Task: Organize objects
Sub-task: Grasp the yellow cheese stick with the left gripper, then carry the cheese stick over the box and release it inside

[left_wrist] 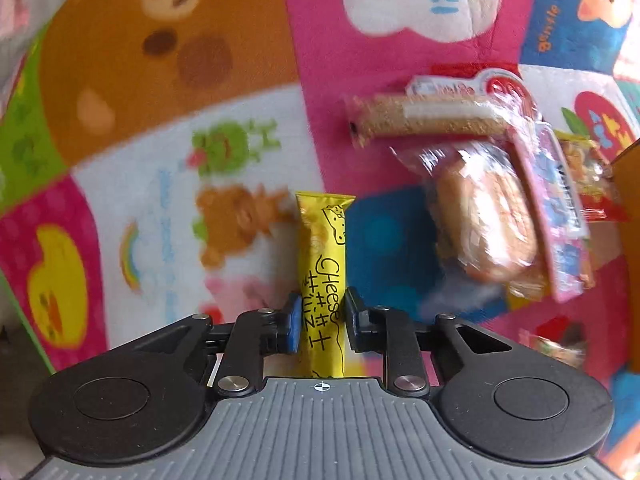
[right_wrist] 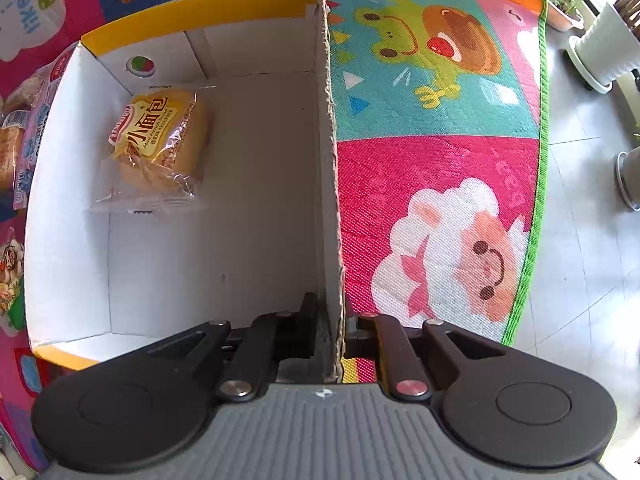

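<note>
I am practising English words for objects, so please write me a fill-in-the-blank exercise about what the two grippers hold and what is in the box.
1. The left gripper is shut on a yellow snack stick with the English word ____ printed on it.
2. The right gripper is shut on the ____ of the cardboard box.
3. Inside the box lies ____ packaged bread.

Missing words: Cheese; wall; one

"Cheese" on yellow stick pack [left_wrist: 323,276]; "小面包" on bread packet [right_wrist: 158,140].
</note>
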Demonstrator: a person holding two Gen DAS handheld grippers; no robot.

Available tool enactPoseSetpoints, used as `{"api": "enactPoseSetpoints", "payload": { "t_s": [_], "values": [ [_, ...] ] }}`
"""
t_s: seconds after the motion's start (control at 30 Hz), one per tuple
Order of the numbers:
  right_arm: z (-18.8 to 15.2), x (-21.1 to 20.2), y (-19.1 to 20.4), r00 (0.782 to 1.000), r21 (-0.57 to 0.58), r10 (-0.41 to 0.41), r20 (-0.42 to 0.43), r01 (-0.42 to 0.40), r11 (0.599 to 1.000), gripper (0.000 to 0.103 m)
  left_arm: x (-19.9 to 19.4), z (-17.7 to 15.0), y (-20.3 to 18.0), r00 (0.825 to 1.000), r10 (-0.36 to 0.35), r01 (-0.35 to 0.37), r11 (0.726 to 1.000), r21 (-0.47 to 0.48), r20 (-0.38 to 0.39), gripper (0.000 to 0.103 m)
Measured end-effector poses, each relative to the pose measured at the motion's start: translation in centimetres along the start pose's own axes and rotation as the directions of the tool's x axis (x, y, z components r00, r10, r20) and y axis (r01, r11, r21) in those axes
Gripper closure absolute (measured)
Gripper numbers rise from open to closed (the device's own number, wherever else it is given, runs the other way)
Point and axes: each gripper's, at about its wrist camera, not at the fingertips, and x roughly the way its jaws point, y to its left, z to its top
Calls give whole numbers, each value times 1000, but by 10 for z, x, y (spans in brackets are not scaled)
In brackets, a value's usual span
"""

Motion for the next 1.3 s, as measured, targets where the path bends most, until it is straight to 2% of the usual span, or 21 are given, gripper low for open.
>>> {"api": "enactPoseSetpoints", "payload": {
  "t_s": [0.07,0.13,0.27,0.37,0.5,0.6,0.73,0.97,1.1,1.2,1.3],
  "values": [
    [-1,1,-2,1000,-2,10,-4,-10,1000,92,-13,-15,-15,1000,-23,23,1000,18,-17,78],
    [-2,1,-3,1000,-2,23,-16,-23,1000,92,-32,-34,-31,996,-78,79,997,19,-30,78],
    [-1,3,-4,999,-52,39,-36,-41,998,92,-73,-79,-64,980,-183,183,983,-2,-82,78],
    [1,3,-3,998,-82,49,-39,-52,995,92,-100,-108,-91,970,-207,212,977,29,-123,78],
    [3,3,-2,998,-117,56,-38,-60,991,92,-123,-134,-113,955,-244,244,970,-21,-172,78],
    [3,2,-4,997,-122,73,-38,-78,990,92,-132,-145,-127,954,-242,235,970,-58,-179,78],
    [2,2,-10,994,-114,104,-41,-108,988,92,-138,-143,-133,949,-266,249,962,-114,-172,78],
    [1,1,-22,991,-125,131,-39,-135,983,92,-149,-113,-169,943,-300,292,954,-72,-145,78],
    [0,3,-36,987,-88,154,-38,-157,984,92,-170,-95,-189,932,-335,332,942,-44,-136,78],
    [0,3,-43,986,-58,165,-31,-167,984,92,-193,-77,-202,932,-351,354,935,15,-93,78],
    [-2,1,-46,987,-42,162,-14,-162,986,92,-211,-53,-213,930,-366,367,930,32,-45,78]
  ]
}}
